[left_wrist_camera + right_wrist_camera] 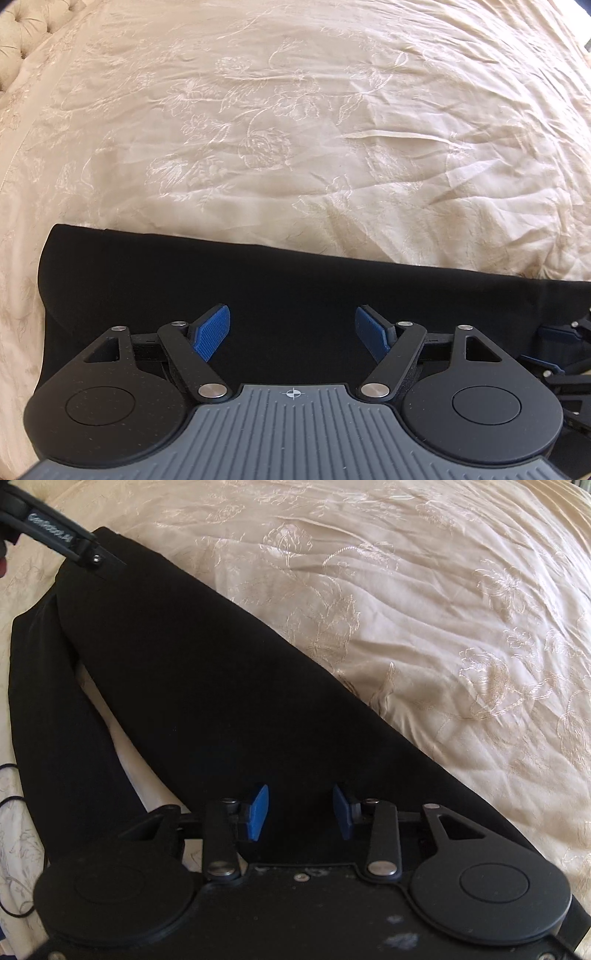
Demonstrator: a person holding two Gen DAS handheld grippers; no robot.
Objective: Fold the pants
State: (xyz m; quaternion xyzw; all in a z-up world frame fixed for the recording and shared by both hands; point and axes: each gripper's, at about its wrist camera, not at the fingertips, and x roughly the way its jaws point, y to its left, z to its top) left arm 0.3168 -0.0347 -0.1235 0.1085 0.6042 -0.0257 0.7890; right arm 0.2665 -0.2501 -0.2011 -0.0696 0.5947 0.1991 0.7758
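Note:
Black pants (258,280) lie flat on a cream embroidered bedspread (295,110). In the left wrist view my left gripper (291,328) hovers over the pants near their left folded end, jaws wide open, blue pads (212,332) empty. In the right wrist view the pants (192,672) run diagonally from upper left to lower right, one leg (55,720) splayed apart at the left. My right gripper (300,810) is over the pants' near part, jaws open and empty. The left gripper's body (51,535) shows at the pants' far end.
The bedspread (443,609) is wrinkled and extends wide beyond the pants. A tufted headboard (26,40) is at the far left. A thin black cable (11,801) lies at the left edge. The right gripper's parts (565,354) show at the right edge.

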